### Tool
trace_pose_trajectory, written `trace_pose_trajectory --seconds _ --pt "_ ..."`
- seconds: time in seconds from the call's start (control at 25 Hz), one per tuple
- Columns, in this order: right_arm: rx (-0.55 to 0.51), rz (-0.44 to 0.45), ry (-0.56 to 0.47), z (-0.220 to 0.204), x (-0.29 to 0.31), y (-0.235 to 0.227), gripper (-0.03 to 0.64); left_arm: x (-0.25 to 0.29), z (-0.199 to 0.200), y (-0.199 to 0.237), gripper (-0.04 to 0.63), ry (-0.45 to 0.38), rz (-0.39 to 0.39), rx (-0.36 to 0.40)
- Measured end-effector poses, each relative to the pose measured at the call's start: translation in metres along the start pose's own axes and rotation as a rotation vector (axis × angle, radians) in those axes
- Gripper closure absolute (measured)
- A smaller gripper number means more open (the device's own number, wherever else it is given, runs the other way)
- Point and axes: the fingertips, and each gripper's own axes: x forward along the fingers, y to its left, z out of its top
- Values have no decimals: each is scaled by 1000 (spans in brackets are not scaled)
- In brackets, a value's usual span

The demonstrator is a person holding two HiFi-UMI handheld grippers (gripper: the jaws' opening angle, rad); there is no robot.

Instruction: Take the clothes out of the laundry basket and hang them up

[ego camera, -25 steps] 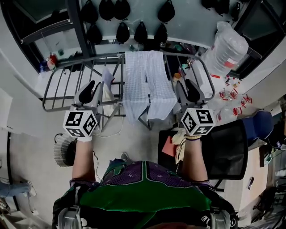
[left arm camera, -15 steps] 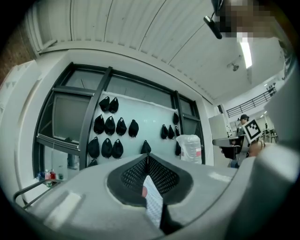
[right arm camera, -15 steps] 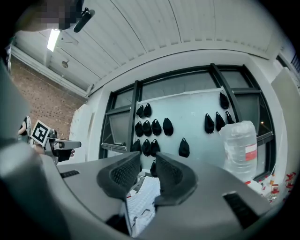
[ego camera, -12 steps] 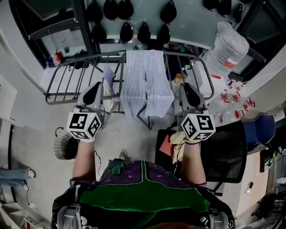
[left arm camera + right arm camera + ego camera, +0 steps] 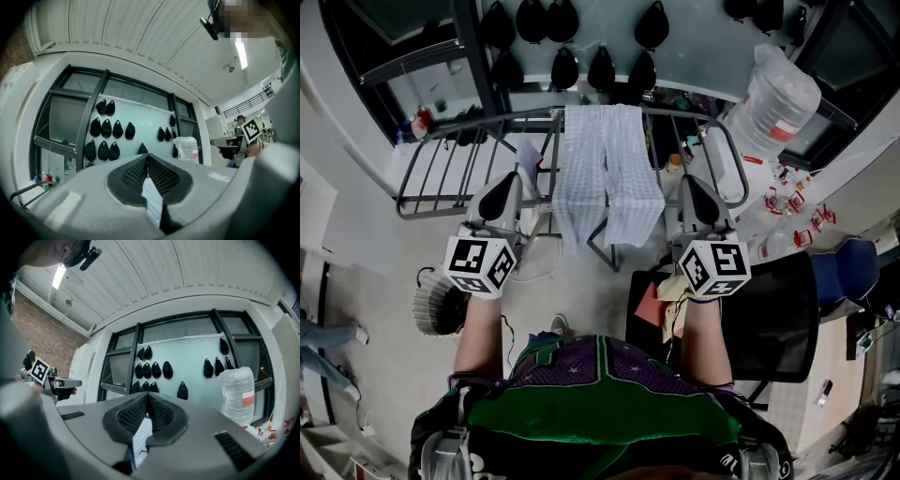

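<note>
Change: the left gripper (image 5: 510,184) and right gripper (image 5: 688,186), spread a moment before, had clenched empty, the right one closing last.
Cloth: the white checked cloth (image 5: 609,178) hung over the drying rack (image 5: 441,131), between them, untouched.
Meaning: this piece seemed hung.

Jaws of left gripper (image 5: 148,158) together, white cloth (image 5: 153,206) seemingly behind

Metal drying rack (image 5: 431,183) stands on pale floor (image 5: 581,286). White patterned cloth (image 5: 609,178) is draped over its middle rails, hanging down the near side. Smaller pale piece (image 5: 528,161) is just left of it. On the floor: round ribbed basket (image 5: 429,314) left, black chair (image 5: 778,314) right.
</note>
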Motion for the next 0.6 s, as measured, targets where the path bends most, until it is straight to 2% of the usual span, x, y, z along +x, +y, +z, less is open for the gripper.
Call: trace_pose_trajectory --seconds 0.6 --pt "8 -11 19 -6 9 0 617 -2 -8 14 575 9 24 1"
